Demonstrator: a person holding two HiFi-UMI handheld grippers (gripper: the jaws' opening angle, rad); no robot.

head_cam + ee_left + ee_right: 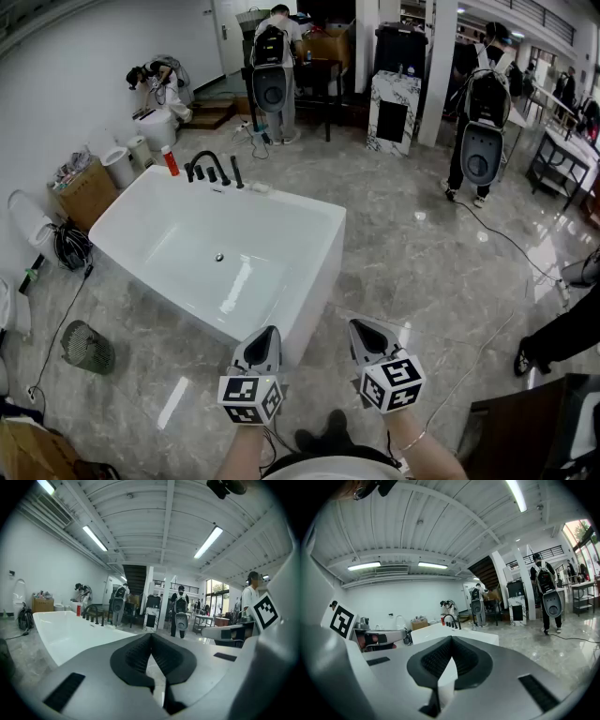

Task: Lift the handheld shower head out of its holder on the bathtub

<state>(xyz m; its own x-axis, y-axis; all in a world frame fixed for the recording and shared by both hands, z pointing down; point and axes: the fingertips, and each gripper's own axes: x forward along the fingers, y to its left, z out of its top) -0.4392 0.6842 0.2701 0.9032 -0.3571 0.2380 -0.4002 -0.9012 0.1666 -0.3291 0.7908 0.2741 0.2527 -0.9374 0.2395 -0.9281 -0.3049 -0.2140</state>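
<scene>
Down at the bottom of the head view, the left claw (269,331) and the right claw (357,325) were held side by side, each with its marker cube behind it. They sat just off the near corner of the white bathtub (309,281) and pointed across it, tilted a little downward. Neither touched the tub.

Seen from its own camera, the left claw had its dark ribbed pads (138,654) brought together at the tips, with nothing between them. The right claw was likewise closed tip to tip and empty, and the other claw's marker cube (339,619) showed at the left of its view.

Well away from both claws, at the far end of the tub, a row of black fittings (208,165) stood on the rim. The shower head (236,172) appeared to be the slim upright piece at the right end of that row, seated in place, though it was too small to make out its holder. A red bottle (170,160) stood just left of the fittings.

Elsewhere, a wire bin (87,347) sat on the glossy floor left of the tub, a cardboard box (86,193) rested by the wall, and people wearing backpacks (270,58) stood farther back.
</scene>
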